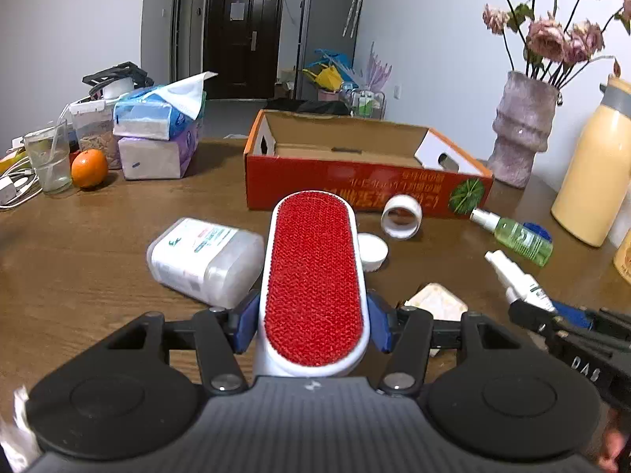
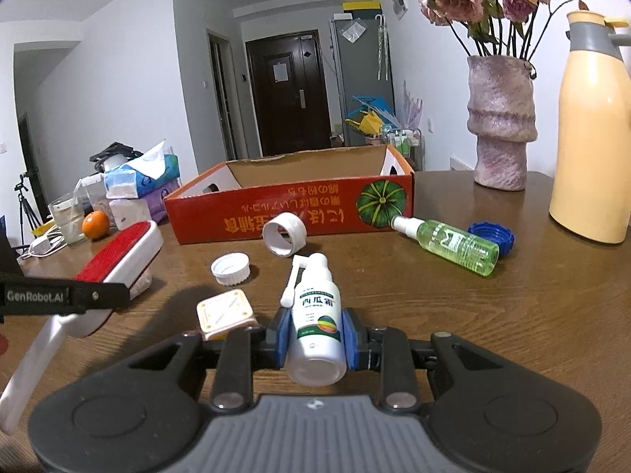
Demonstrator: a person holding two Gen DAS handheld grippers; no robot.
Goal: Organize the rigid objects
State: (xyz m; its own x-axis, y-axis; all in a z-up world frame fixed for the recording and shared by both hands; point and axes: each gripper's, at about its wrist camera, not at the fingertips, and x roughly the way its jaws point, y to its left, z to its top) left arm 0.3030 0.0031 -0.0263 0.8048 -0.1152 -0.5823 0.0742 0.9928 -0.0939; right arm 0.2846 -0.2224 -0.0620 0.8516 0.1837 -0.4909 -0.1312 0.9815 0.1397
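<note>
Both hand-held grippers loaded above brown wooden worktop (image 2: 493, 315).
Left hand-held gripper (image 1: 313, 321) clamps red-faced white lint brush (image 1: 315, 272); right hand-held gripper (image 2: 315, 335) clamps white plastic spray bottle (image 2: 315, 315). Open orange cardboard box (image 2: 292, 213) ahead; dark door beyond.

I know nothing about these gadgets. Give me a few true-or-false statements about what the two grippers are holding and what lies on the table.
1. The left gripper clamps a red-faced white lint brush. True.
2. The right gripper is open, holding nothing. False: it grips a small white spray bottle.
3. The green transparent spray bottle stands upright. False: it lies on its side.
4. The orange cardboard box sits open-topped on the brown wooden table. True.
5. The round orange fruit is inside the box. False: it sits beside a drinking glass.
</note>
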